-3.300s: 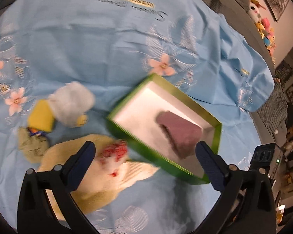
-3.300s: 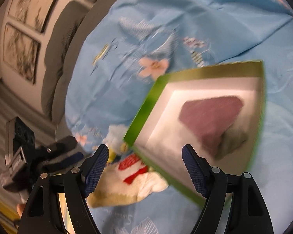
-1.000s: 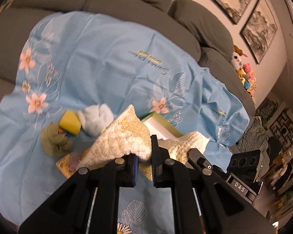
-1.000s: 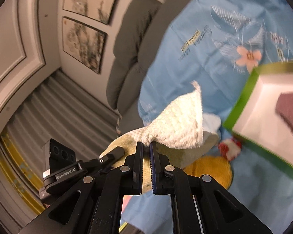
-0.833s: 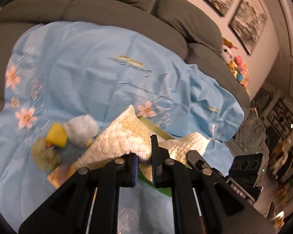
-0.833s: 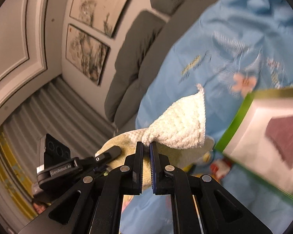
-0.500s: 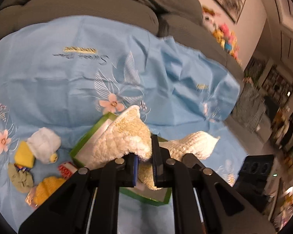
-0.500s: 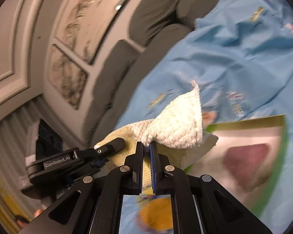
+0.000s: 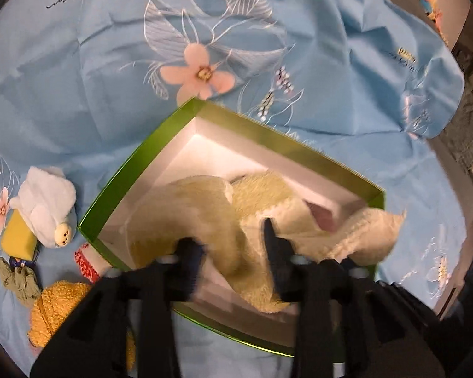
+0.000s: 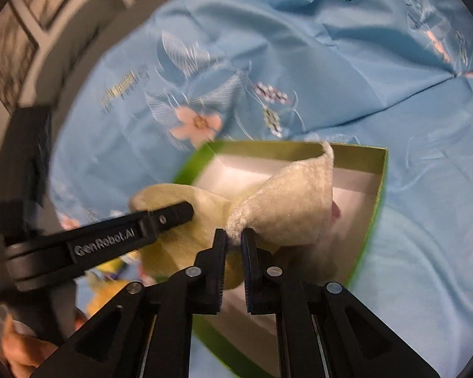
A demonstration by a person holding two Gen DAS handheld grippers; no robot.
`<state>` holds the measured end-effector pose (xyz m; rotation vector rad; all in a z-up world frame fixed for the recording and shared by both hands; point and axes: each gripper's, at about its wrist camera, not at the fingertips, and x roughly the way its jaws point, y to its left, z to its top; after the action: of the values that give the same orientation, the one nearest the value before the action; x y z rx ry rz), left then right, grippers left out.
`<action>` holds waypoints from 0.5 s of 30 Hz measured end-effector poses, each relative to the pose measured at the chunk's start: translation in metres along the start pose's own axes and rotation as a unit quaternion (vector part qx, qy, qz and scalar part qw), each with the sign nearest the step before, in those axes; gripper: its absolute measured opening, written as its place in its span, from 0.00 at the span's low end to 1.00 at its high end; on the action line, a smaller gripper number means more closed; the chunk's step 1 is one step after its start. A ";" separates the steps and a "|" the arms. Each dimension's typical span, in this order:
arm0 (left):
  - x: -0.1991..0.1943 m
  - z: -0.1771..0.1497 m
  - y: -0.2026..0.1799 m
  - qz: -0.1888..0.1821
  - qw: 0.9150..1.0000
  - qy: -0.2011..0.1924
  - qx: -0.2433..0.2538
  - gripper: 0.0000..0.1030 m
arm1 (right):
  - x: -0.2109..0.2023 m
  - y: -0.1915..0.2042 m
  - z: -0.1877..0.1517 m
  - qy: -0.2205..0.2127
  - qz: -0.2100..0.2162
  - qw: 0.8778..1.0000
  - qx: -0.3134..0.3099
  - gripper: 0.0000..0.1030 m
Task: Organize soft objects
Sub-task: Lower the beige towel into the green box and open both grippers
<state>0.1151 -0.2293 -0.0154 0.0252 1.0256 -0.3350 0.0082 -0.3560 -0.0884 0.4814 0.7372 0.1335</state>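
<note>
A cream fluffy towel (image 9: 224,220) lies bunched inside the green-rimmed white box (image 9: 135,163) on the blue cloth. My left gripper (image 9: 230,245) is blurred, its jaws apart over the towel, which has slipped free of them. My right gripper (image 10: 234,236) is shut on a corner of the same towel (image 10: 293,208) above the box (image 10: 378,189). A bit of a purple cloth (image 9: 323,217) shows under the towel. The left gripper (image 10: 173,217) also shows in the right wrist view.
Left of the box lie a white plush toy (image 9: 47,201), a yellow sponge (image 9: 15,236), a green rag (image 9: 19,280), an orange plush (image 9: 53,308) and a red-and-white item (image 9: 85,261). The grey sofa back (image 10: 88,9) rises behind the cloth.
Both grippers carried the towel from above the toys down into the box. The left gripper has opened and let go of it. The right gripper still holds its corner.
</note>
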 end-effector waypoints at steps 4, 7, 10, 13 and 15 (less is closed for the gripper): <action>-0.003 -0.008 0.002 0.029 0.999 -0.005 0.023 0.63 | 0.003 0.004 -0.001 0.016 -0.034 0.999 -0.017 0.46; -0.010 -0.013 0.001 0.044 0.998 -0.013 0.034 0.73 | -0.001 0.008 -0.002 0.015 -0.037 0.999 -0.026 0.48; -0.017 -0.016 0.001 0.057 0.997 -0.022 0.043 0.83 | -0.005 0.015 -0.005 0.019 -0.050 0.998 -0.041 0.53; -0.026 -0.022 0.000 0.071 0.995 -0.030 0.055 0.83 | -0.012 0.018 -0.008 0.013 -0.063 0.996 -0.056 0.55; -0.031 -0.025 0.000 0.077 0.995 -0.034 0.059 0.85 | -0.017 0.018 -0.009 0.005 -0.070 0.996 -0.061 0.58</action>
<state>0.0795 -0.2166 -0.0022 0.1977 0.9290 -0.2535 -0.0096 -0.3410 -0.0755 0.3115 0.7660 0.0499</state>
